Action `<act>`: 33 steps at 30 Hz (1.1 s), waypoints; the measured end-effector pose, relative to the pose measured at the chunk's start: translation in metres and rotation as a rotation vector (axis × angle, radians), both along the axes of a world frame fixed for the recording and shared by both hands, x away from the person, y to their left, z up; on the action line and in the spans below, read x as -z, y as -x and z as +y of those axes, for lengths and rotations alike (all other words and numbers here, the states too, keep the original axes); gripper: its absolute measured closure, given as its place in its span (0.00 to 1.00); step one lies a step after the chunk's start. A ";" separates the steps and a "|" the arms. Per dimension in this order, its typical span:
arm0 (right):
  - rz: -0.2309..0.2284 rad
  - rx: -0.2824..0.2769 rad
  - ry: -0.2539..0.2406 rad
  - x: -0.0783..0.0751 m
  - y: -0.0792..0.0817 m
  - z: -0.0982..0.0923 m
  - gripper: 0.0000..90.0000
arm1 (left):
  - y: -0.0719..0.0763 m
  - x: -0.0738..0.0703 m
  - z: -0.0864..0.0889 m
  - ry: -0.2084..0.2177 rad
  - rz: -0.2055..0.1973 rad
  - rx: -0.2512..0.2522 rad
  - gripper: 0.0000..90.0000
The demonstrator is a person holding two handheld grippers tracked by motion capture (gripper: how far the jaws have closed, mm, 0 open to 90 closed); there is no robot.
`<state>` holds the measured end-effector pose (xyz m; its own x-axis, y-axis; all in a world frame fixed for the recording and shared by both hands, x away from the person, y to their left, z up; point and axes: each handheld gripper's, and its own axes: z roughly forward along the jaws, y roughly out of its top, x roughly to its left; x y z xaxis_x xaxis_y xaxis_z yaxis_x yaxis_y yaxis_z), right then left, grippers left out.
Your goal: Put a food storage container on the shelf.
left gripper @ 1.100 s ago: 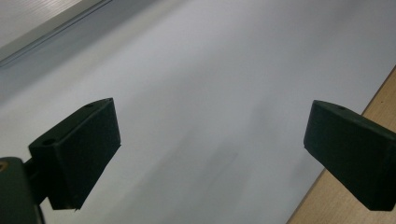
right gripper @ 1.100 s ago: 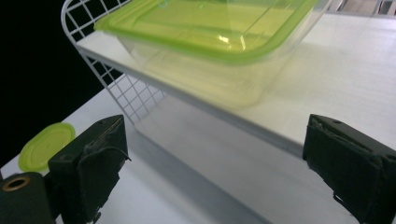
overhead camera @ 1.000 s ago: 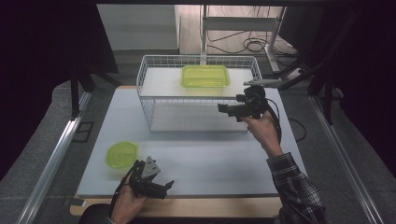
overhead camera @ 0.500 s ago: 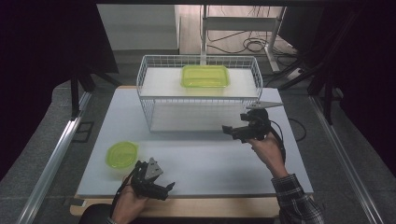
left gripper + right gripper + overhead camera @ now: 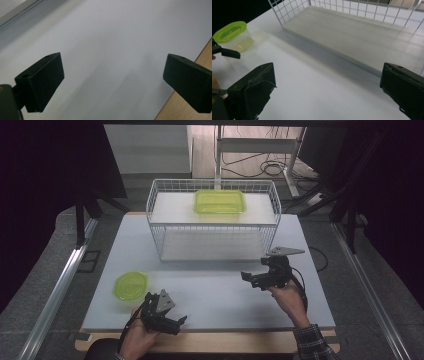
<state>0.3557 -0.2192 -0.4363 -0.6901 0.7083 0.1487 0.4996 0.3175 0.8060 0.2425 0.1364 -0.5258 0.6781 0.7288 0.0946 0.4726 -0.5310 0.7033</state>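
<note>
Both hand-held grippers apart and empty, round green container [image 5: 130, 285] near the left hand-held gripper [image 5: 172, 322], wire basket [image 5: 160, 232] beyond.

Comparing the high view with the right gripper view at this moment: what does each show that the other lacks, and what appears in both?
High view alone: the rectangular green container on the wire basket's upper shelf, and the right hand-held gripper seen from outside, with the hand holding it. Right gripper view alone: a close look along its own black jaws, set wide apart with nothing between them. Both: the round green-lidded container, the wire basket, the white table.
</note>
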 end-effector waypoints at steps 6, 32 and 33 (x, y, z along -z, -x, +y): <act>-0.024 0.030 -0.003 0.014 0.011 -0.007 0.02 | 0.000 0.001 -0.001 0.001 0.005 0.006 0.04; 0.019 -0.009 0.128 0.063 0.038 -0.005 0.02 | 0.000 0.007 -0.006 -0.039 0.007 0.030 0.03; 0.025 -0.007 0.130 0.064 0.038 -0.005 0.02 | 0.000 0.007 -0.006 -0.034 0.015 0.031 0.03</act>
<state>0.3173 -0.2241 -0.5008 -0.6922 0.7180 0.0732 0.5163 0.4218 0.7453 0.2425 0.1306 -0.5328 0.7019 0.7039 0.1089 0.4658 -0.5693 0.6774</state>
